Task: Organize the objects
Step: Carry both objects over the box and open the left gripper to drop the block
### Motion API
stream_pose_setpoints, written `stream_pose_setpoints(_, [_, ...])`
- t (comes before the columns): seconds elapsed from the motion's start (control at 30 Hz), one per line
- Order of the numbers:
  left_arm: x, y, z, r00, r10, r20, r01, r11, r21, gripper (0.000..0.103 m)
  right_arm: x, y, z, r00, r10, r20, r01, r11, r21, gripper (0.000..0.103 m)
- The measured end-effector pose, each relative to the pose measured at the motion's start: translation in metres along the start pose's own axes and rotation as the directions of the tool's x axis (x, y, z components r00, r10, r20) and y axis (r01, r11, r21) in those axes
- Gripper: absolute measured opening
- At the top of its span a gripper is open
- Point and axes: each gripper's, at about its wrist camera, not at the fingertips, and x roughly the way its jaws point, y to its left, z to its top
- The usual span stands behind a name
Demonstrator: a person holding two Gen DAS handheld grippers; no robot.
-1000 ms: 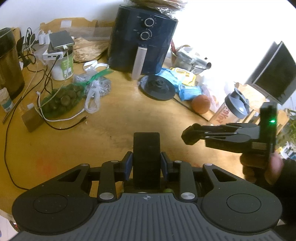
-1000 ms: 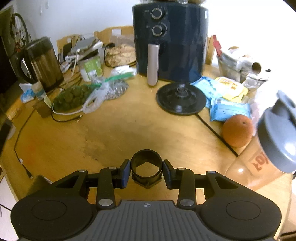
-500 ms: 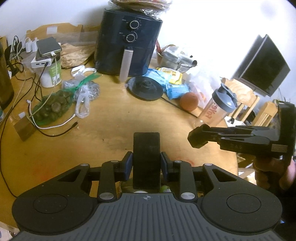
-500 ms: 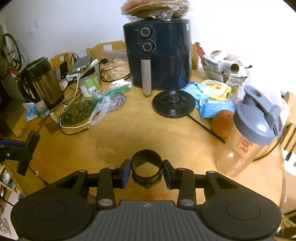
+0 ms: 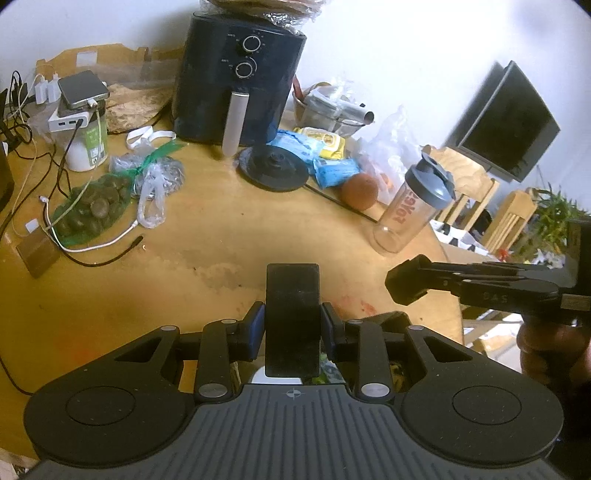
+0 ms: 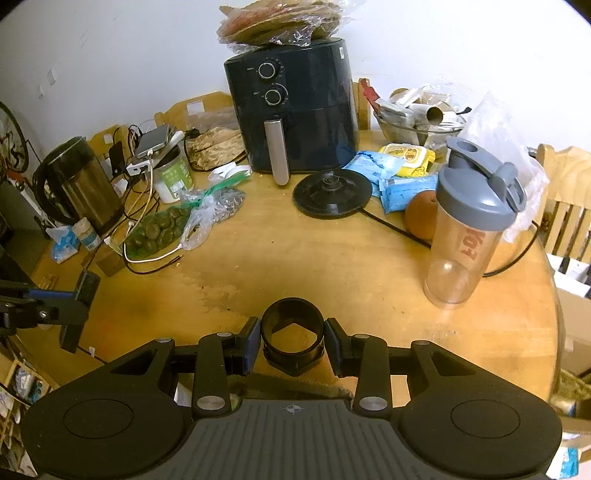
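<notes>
A white wall (image 6: 110, 55) backs a round wooden table (image 6: 332, 258), its bare middle stained and scuffed. Wooden chairs (image 5: 476, 192) stand past its right edge, with a dark screen (image 5: 506, 122) behind them. At the table's far side sits a dark air fryer (image 6: 295, 110) with a wrapped stack of flatbreads (image 6: 280, 22) on top. To its left are a kettle (image 6: 77, 184), a tub carrying chargers and a phone (image 6: 155, 142), loose cables (image 5: 92, 251) and a bag of round green things (image 6: 155, 232). To its right lie a black round base (image 6: 332, 194), blue and yellow packets (image 6: 399, 173), an orange (image 6: 419, 218) and a clear shaker bottle (image 6: 469, 229), upright near the edge. The left hand-held gripper (image 5: 293, 328) is closed on a flat black block (image 5: 293, 314), held above the table's near edge. The right hand-held gripper (image 6: 293, 341) holds a black ring (image 6: 293, 338) between its pads, also above the near edge.
</notes>
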Motion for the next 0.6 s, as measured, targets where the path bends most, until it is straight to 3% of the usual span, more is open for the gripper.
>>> stream_pose_setpoints(0.6, [0.012,-0.025,-0.027,0.996,-0.046,-0.074,0.046,0.999,0.009,0.031,-0.017,-0.004,-0.021,0.998,0.061,-0.007,-0.06,0.998,0.018,0.04])
